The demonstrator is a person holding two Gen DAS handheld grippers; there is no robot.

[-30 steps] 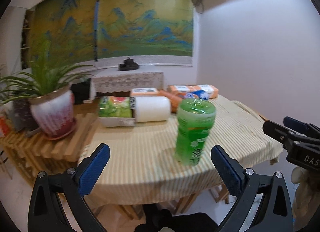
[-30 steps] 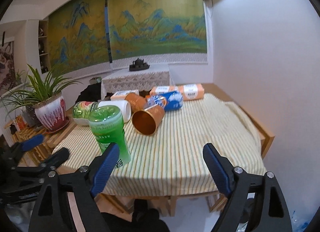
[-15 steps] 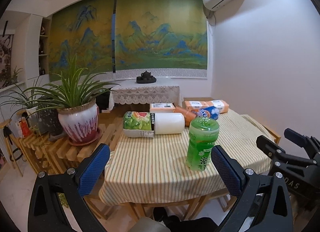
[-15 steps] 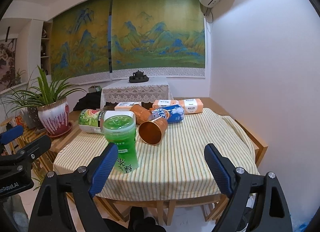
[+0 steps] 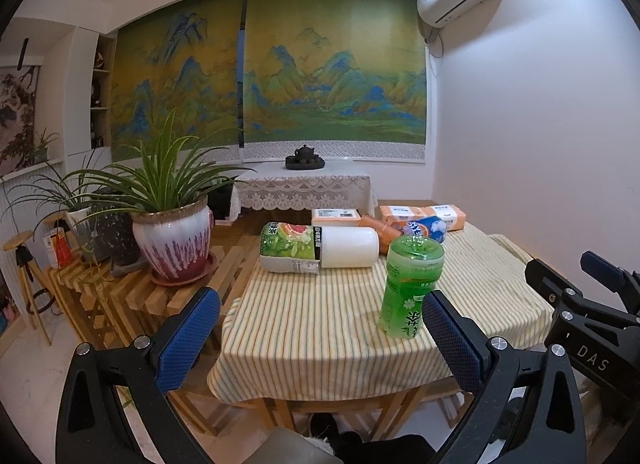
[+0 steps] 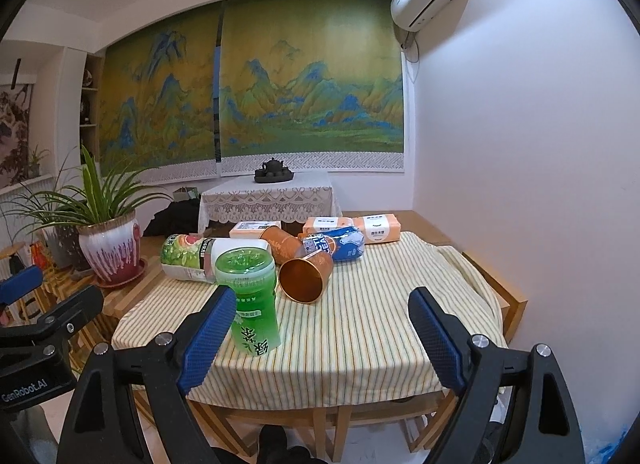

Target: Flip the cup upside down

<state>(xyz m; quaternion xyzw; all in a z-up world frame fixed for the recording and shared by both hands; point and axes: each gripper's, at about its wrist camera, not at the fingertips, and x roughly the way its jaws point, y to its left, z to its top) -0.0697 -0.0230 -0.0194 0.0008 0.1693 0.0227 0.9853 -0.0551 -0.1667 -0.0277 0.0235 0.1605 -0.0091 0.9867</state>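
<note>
A translucent green cup (image 6: 252, 300) stands upside down, base up, on the striped tablecloth (image 6: 360, 336); it also shows in the left wrist view (image 5: 410, 288). A copper cup (image 6: 306, 274) lies on its side behind it, mouth toward me. My left gripper (image 5: 320, 328) is open and empty, held back from the table's near edge. My right gripper (image 6: 322, 334) is open and empty, also short of the table. Each gripper shows at the edge of the other's view.
A large bottle (image 5: 318, 248) lies on its side at the table's back left. A blue packet (image 6: 338, 246) and orange tissue packs (image 6: 378, 227) lie at the back. A potted plant (image 5: 172, 240) stands on a slatted wooden rack left of the table. A wall runs along the right.
Both grippers have pulled back and up from the table; the table and green cup look smaller and farther. Nothing on the table has moved.
</note>
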